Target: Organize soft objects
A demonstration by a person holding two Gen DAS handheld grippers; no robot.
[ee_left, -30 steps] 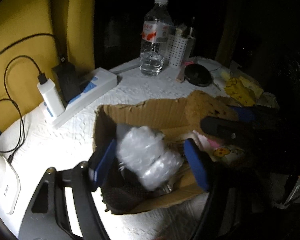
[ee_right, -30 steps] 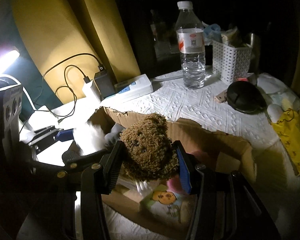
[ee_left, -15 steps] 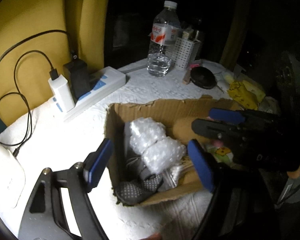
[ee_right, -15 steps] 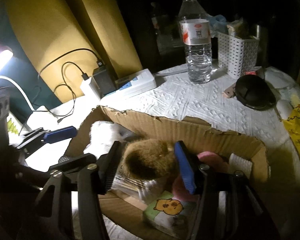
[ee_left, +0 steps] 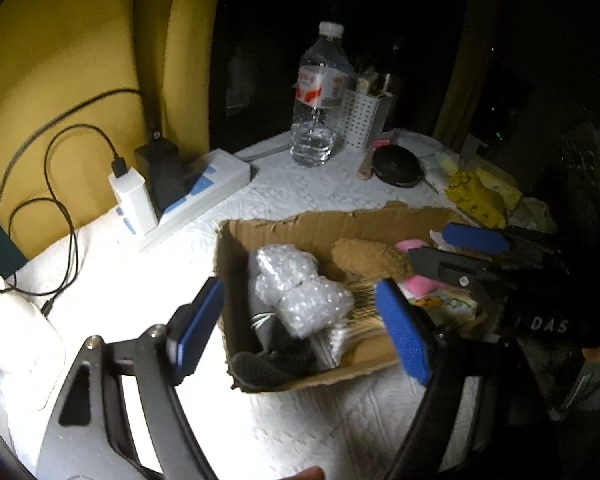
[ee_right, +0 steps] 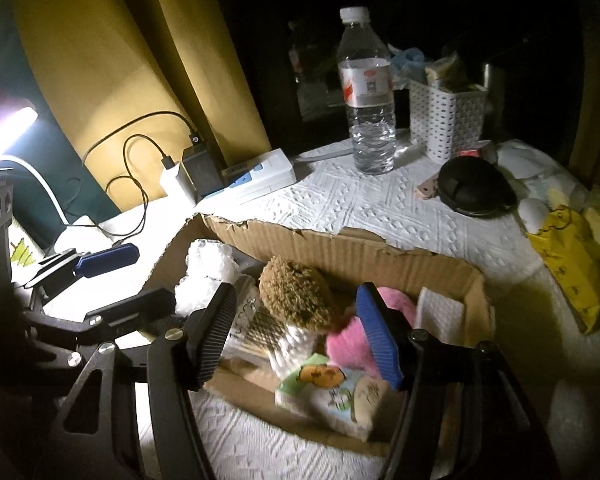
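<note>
A torn cardboard box (ee_left: 312, 222) (ee_right: 324, 240) sits on the white table. Inside lie a bubble-wrap bundle (ee_left: 300, 290) (ee_right: 208, 264), a brown plush toy (ee_left: 370, 260) (ee_right: 296, 292), a pink soft item (ee_right: 348, 336) (ee_left: 420, 282), a tissue pack (ee_right: 336, 394) and dark fabric (ee_left: 268, 364). My left gripper (ee_left: 300, 334) is open and empty above the box's near left corner. My right gripper (ee_right: 296, 334) is open and empty, just above the plush, which lies loose in the box. The right gripper also shows in the left wrist view (ee_left: 456, 252).
A water bottle (ee_right: 368, 92) (ee_left: 320, 96), a white basket (ee_right: 446, 116), a black round case (ee_right: 474, 186) and a yellow bag (ee_right: 572, 260) stand behind and right of the box. A power strip with chargers (ee_left: 180, 196) (ee_right: 240, 180) lies at left. A white lamp base (ee_left: 16, 344) sits near left.
The left gripper let go of the bubble wrap into the box and drew back. The right gripper lowered the brown plush into the box, opened, and released it.
</note>
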